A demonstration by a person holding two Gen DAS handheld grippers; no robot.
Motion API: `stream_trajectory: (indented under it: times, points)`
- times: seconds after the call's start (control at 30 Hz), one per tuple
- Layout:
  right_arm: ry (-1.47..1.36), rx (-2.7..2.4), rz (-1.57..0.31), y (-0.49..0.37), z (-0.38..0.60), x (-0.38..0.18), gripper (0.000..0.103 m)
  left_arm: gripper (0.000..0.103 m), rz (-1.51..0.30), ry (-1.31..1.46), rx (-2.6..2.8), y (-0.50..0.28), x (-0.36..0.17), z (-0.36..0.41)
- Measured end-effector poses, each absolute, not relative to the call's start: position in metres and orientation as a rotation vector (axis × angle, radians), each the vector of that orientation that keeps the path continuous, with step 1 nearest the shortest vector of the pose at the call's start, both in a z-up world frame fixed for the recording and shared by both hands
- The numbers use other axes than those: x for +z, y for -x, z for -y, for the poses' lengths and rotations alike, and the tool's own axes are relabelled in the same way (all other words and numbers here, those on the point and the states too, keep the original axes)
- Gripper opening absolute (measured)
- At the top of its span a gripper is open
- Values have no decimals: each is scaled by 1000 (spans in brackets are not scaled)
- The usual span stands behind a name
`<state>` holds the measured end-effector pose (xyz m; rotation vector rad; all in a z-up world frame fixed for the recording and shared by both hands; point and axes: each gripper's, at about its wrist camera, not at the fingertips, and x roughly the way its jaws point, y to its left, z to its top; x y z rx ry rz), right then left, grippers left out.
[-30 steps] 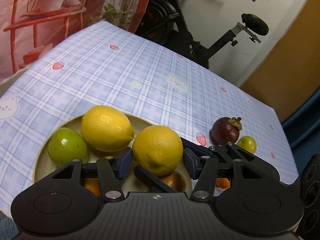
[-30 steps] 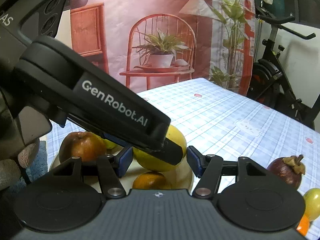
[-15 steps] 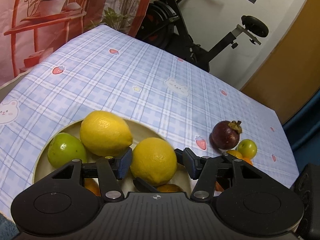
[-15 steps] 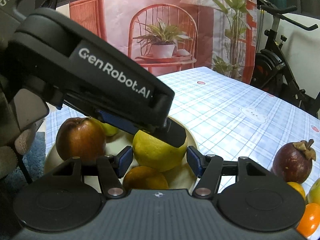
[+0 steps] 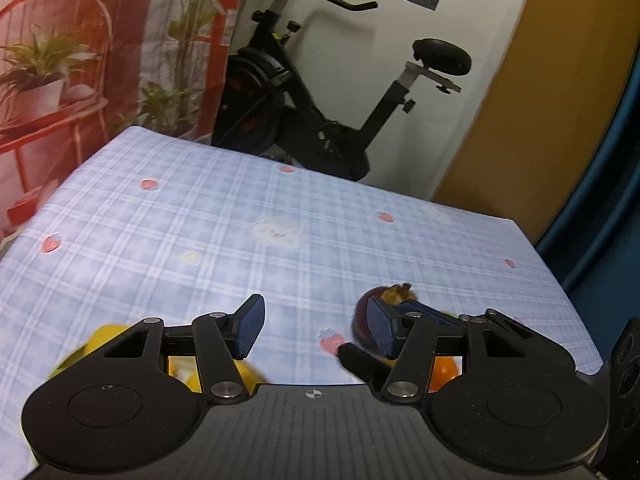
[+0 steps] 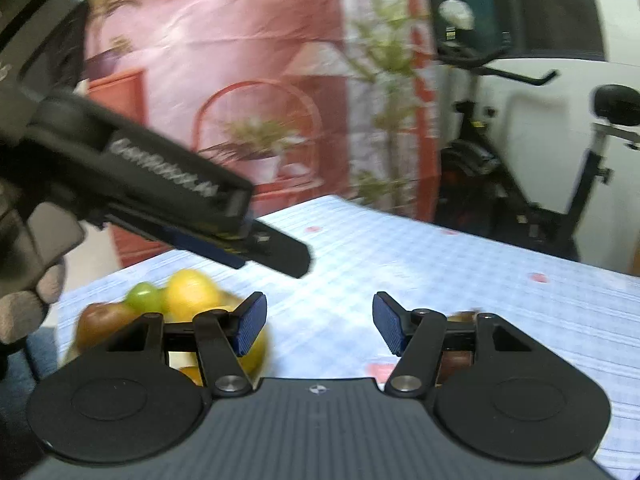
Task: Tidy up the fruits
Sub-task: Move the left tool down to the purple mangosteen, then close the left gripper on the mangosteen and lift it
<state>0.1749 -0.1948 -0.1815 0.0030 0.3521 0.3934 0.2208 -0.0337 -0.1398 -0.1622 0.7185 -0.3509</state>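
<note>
In the left wrist view my left gripper (image 5: 316, 324) is open over bare tablecloth, with nothing between its blue pads. A dark purple mangosteen (image 5: 360, 318) sits half hidden behind its right finger, an orange (image 5: 444, 372) below that. A yellow lemon (image 5: 100, 334) shows blurred behind the left finger. My right gripper (image 6: 318, 320) is open too and holds nothing. At its lower left lies the plate (image 6: 69, 354) with a red-brown apple (image 6: 96, 318), a green fruit (image 6: 142, 296) and a lemon (image 6: 190, 292). The left gripper (image 6: 280, 250) hovers above that plate.
The table (image 5: 280, 200) wears a blue checked cloth with strawberry prints; its far edge and right corner are close. An exercise bike (image 5: 320, 120) stands behind it beside a pink printed backdrop (image 6: 240, 60). A gloved hand (image 6: 24, 304) is at the left.
Both grippers rose and swung right, away from the plate. The lemon that lay between my left fingers is now down at the left. The mangosteen now sits behind the right fingers.
</note>
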Motion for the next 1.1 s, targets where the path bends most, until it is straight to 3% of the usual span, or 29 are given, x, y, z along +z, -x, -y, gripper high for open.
stream_trajectory:
  times: [0.43, 1.1]
  points:
    - [-61, 215, -430, -203, 242, -198, 62, 58, -735, 144, -389, -258, -152, 70]
    - [2, 269, -518, -226, 237, -204, 65, 62, -948, 140, -532, -286, -190, 107]
